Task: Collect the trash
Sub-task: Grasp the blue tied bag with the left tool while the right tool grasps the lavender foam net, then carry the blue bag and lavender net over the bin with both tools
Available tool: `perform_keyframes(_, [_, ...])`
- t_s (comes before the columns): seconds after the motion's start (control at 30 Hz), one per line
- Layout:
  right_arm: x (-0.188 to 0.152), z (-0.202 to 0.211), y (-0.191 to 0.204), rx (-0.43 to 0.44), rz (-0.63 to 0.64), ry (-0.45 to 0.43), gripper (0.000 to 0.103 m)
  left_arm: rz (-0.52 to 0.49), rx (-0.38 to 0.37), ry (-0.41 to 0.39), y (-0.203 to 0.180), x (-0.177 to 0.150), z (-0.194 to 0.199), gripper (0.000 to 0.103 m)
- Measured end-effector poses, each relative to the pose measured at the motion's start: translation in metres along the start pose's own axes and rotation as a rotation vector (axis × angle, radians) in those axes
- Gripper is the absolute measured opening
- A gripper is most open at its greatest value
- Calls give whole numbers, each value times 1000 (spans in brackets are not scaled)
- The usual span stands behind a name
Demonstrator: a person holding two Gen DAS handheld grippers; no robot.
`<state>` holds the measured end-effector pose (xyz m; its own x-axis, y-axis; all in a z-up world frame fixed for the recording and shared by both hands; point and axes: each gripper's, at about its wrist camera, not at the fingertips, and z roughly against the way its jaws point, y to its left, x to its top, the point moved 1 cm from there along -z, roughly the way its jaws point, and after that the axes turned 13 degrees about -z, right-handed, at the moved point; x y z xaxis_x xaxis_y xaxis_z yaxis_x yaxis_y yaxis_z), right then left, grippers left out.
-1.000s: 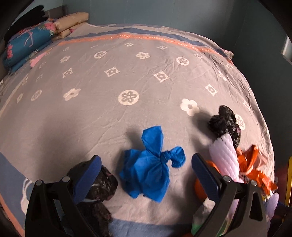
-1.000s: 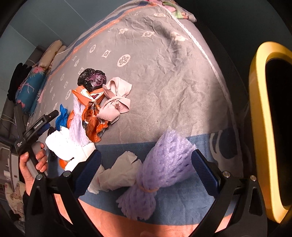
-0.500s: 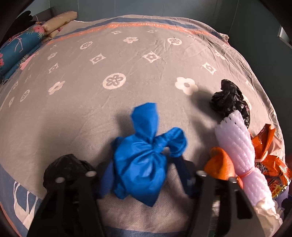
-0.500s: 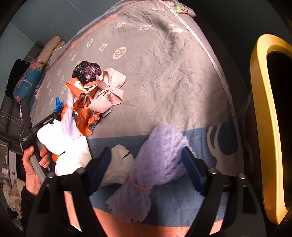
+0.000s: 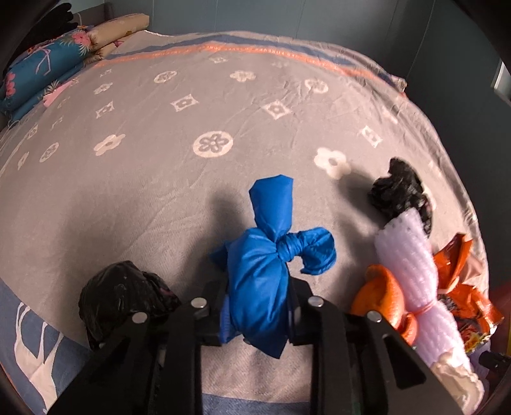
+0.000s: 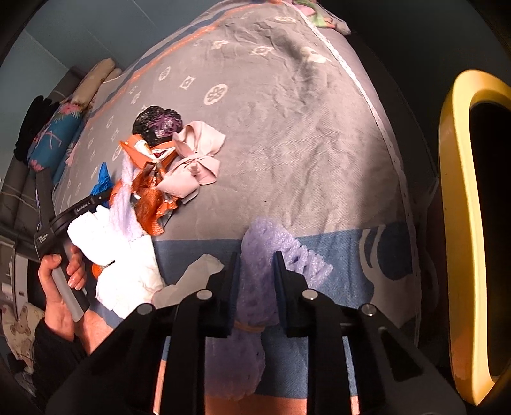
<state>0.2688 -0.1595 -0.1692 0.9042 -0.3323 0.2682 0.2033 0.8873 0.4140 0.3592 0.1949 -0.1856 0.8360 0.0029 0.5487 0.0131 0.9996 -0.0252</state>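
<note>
on the grey patterned bedspread [image 5: 134, 178], the knotted blue bag [image 5: 265, 277] is pinched as the left gripper [image 5: 258, 314] jaws close. the purple foam net [image 6: 258, 274] is squeezed narrow by the closing right gripper [image 6: 255, 287]. loose trash is piled at 3 o'clock of the blue bag; a yellow bin [image 6: 460, 223] is seen at 3 o'clock of the net.

grey flower-print bedspread [image 5: 159, 191] covers the bed, teal floral pillow [image 5: 41, 73] and tan cushions [image 5: 118, 30] stacked at the head
</note>
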Motion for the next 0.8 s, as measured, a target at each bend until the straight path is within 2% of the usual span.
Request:
perform_keyframes(0.23, [-4, 23, 6, 66, 54, -39, 19, 51, -56, -127, 5, 5, 37, 21])
perform_keyframes(0.5, [-4, 56, 17, 150, 128, -105, 19, 73, -65, -186, 4, -1, 66, 20])
perform_keyframes(0.67, [-3, 72, 16, 195, 150, -120, 19, 40, -67, -239, -14, -6, 97, 21])
perform_keyframes(0.8, [0, 91, 10, 228, 146, -148, 19, 10, -116, -280, -43, -11, 121, 20])
